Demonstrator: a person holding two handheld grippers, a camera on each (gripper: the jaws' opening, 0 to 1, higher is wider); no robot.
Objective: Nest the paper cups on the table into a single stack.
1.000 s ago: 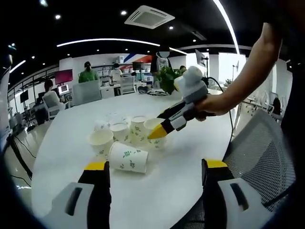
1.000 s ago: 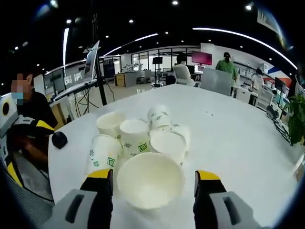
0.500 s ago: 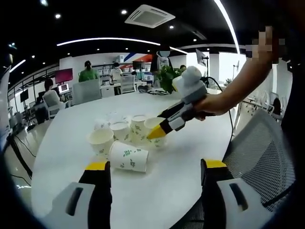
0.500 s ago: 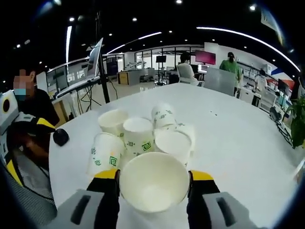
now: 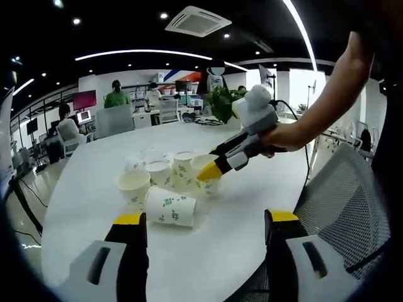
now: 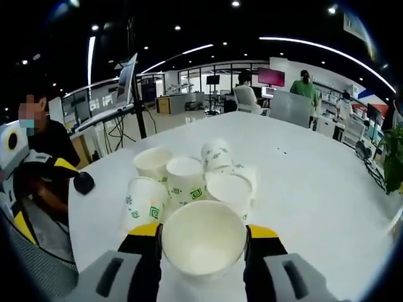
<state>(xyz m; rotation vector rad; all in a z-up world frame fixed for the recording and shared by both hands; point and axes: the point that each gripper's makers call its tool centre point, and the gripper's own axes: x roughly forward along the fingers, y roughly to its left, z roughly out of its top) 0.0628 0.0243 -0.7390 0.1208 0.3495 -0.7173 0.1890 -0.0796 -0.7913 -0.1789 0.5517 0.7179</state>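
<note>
Several white paper cups with green print [image 5: 164, 174] stand clustered on the white table [image 5: 75, 214]; one more cup [image 5: 170, 209] lies on its side in front of them. My left gripper [image 5: 204, 218] hovers open over the near table edge, short of the lying cup. My right gripper [image 5: 234, 153] comes in from the right, shut on the upright cup [image 5: 206, 175] at the cluster's right end. In the right gripper view, that held cup [image 6: 203, 238] sits mouth-up between the jaws of my right gripper [image 6: 203, 231], with the other cups [image 6: 186, 177] just beyond it and the lying cup [image 6: 143, 199] to the left.
A grey mesh chair [image 5: 352, 201] stands at the table's right edge. A potted plant [image 5: 220, 102] sits at the far side. A seated person [image 6: 38, 145] and a monitor on a stand [image 6: 124, 78] are past the table's left edge. Bare tabletop [image 6: 315, 176] stretches to the right.
My right gripper's jaws have closed from either side onto the nearest upright cup and now grip it. My left gripper has stayed open and in place.
</note>
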